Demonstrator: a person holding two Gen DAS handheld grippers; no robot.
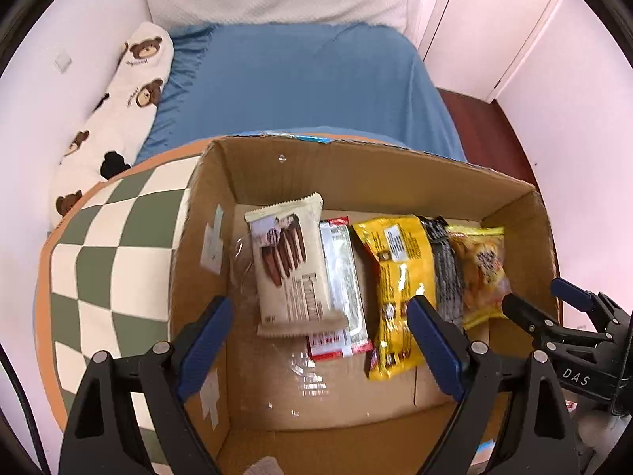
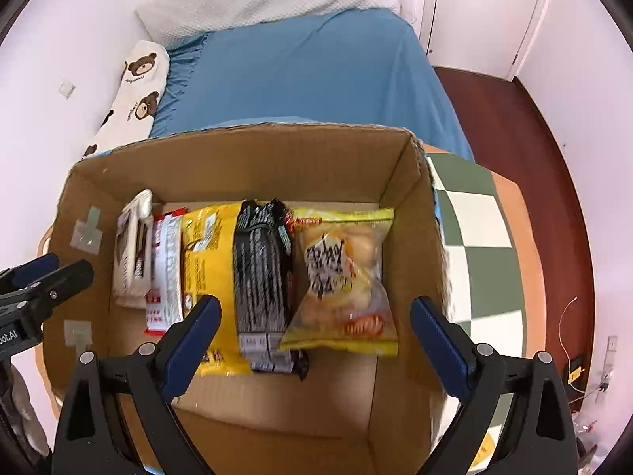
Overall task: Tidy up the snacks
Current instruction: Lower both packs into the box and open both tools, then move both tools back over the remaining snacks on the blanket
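An open cardboard box (image 1: 277,166) (image 2: 245,150) holds several snack packs in a row. From the left: a cream chocolate-stick pack (image 1: 289,265) (image 2: 132,253), a red-and-white pack (image 1: 344,285) (image 2: 166,269), a yellow bag (image 1: 395,285) (image 2: 205,261), a black pack (image 1: 445,265) (image 2: 259,277) and a clear yellow-edged snack bag (image 1: 482,273) (image 2: 340,277). My left gripper (image 1: 320,348) hovers open and empty above the box's left half. My right gripper (image 2: 316,344) hovers open and empty above its right half; it also shows in the left wrist view (image 1: 554,316).
The box stands on a green-and-white checkered table (image 1: 110,261) (image 2: 474,229) with an orange rim. Behind it is a bed with a blue sheet (image 1: 300,79) (image 2: 308,71), a bear-print pillow (image 1: 118,111) and a white pillow. Dark red floor (image 2: 514,126) lies to the right.
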